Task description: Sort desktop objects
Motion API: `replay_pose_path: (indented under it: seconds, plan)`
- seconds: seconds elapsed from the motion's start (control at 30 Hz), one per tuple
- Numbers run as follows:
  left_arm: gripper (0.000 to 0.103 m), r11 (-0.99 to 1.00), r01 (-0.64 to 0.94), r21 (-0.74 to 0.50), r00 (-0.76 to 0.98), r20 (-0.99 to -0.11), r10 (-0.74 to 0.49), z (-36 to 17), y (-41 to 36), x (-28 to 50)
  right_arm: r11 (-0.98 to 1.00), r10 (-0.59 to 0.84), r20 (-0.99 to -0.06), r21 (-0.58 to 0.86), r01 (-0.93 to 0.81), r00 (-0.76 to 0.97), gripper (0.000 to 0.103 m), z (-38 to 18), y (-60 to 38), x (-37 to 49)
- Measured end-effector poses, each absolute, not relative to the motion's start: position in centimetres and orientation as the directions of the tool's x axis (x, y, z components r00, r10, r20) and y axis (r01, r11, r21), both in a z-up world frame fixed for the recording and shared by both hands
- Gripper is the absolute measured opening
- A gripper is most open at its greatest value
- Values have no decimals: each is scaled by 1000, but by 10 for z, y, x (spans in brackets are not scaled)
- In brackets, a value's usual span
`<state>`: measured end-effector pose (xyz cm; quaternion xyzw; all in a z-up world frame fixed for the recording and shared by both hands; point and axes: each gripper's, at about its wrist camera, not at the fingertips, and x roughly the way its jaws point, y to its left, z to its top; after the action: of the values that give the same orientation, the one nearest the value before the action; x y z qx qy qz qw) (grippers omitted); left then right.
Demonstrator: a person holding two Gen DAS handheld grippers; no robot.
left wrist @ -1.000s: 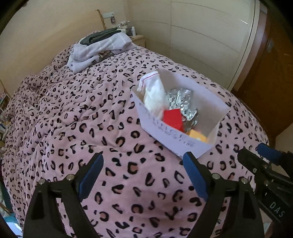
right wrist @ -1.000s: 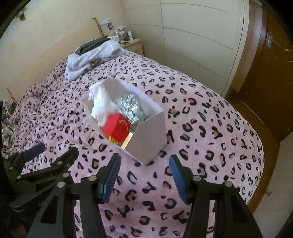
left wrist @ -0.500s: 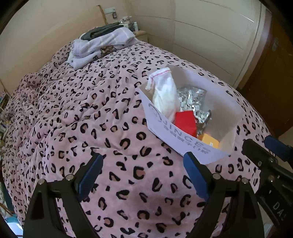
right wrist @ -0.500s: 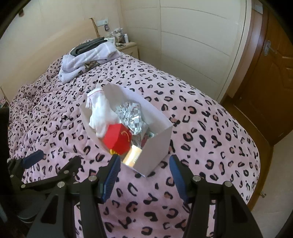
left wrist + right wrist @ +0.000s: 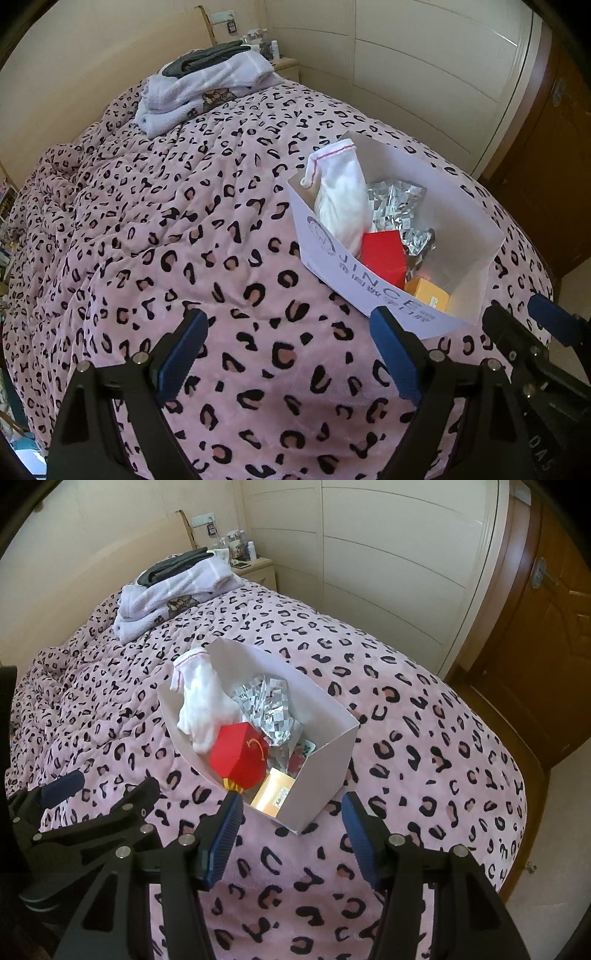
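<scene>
White box (image 5: 325,771) (full) untouched; left gripper (image 5: 288,354) jaws wide apart, empty; right gripper (image 5: 291,834) jaws part-open, empty.

both cameras rode on hand-held grippers and looked steeply down along their own blue-padded fingers at a bed (image 5: 155,229) with a pink spotted cover. the left view sat to the left of the white box (image 5: 476,236), near it, so the box lay right of centre, and the right gripper (image 5: 517,317) poked in at its lower right edge. the right view sat nearer the box's (image 5: 332,760) end, with the box almost centred just past its fingers, and the left gripper (image 5: 107,779) showed at lower left. both views shared the box, the bed (image 5: 424,720), the folded towels (image 5: 207,88) (image 5: 177,590) at the far end, the nightstand (image 5: 258,568) and the pale wardrobe (image 5: 388,554).
</scene>
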<state>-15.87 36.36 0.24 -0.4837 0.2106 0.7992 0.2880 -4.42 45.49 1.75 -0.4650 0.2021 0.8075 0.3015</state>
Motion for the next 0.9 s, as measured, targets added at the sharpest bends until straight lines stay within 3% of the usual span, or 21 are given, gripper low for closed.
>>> replay_pose_path:
  seconds: [0.9]
  plan:
    - [90, -710, -701, 63, -382, -875, 299, 12, 380, -146, -712, 329, -859, 48, -701, -392, 57, 27, 468, -33]
